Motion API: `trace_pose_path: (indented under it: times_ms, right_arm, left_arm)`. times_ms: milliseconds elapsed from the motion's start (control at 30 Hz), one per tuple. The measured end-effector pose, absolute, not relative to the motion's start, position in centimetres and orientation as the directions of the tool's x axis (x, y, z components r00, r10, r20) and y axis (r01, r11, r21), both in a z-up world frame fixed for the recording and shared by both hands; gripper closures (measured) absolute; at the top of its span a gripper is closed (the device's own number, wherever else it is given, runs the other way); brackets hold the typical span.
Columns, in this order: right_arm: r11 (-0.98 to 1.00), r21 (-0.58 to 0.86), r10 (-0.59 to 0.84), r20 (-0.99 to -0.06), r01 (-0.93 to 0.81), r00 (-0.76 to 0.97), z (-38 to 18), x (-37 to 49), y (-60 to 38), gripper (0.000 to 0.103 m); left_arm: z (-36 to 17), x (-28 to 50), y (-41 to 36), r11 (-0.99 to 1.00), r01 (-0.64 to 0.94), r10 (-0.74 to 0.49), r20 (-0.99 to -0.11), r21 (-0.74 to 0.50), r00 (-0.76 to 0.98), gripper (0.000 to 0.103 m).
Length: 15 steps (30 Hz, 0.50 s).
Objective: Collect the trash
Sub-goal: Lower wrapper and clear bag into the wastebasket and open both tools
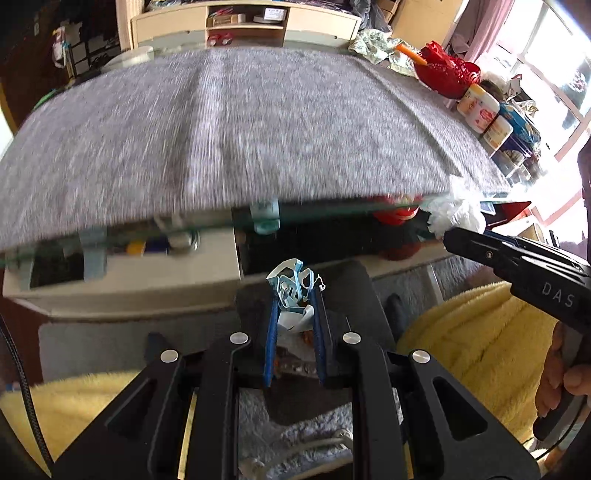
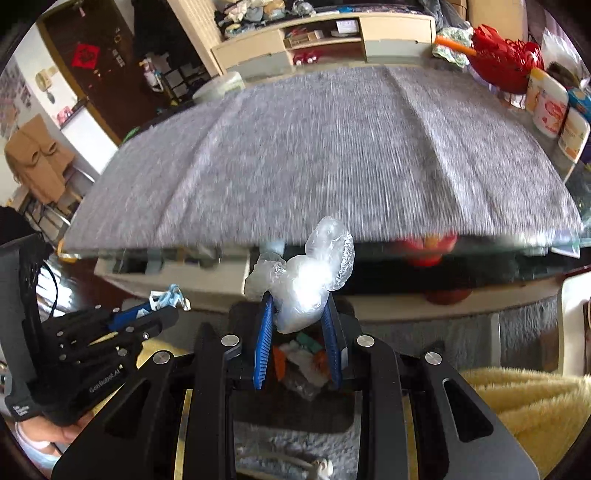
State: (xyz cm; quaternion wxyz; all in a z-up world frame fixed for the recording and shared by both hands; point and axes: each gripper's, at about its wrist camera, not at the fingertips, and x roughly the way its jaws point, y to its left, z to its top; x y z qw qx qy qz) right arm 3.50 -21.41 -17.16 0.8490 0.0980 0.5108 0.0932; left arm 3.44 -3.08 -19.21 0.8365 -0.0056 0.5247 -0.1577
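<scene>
My left gripper (image 1: 293, 295) is shut on a crumpled blue and white face mask (image 1: 291, 286), held in front of the table's near edge. It also shows in the right wrist view (image 2: 166, 308) at the lower left. My right gripper (image 2: 299, 299) is shut on a crumpled clear plastic bag (image 2: 306, 275). In the left wrist view the bag (image 1: 456, 208) sits at the right, at the tip of the right gripper (image 1: 448, 236). A dark bin with mixed trash (image 2: 303, 360) lies below the right gripper's fingers; it also shows under the left gripper (image 1: 295, 354).
A grey cloth (image 1: 236, 140) covers a glass-topped table (image 1: 332, 210). Red baskets (image 1: 448, 72), jars (image 1: 478, 109) and boxes stand at its far right. A cream cabinet (image 1: 243, 27) is behind. Yellow fleece (image 1: 480, 332) lies on both sides below.
</scene>
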Motion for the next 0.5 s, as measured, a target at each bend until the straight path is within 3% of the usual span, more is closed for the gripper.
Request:
trace_pose_path:
  times_ms: [500]
  right_arm:
    - [0.964,0.262,0.261,-0.899,-0.045,0.351,-23.1,0.8,-20.9,0.076]
  left_arm:
    - [-24.5,-0.2,-3.2,0.95,0.248,-0.267,-0.905,-0.189,0.332,0.088]
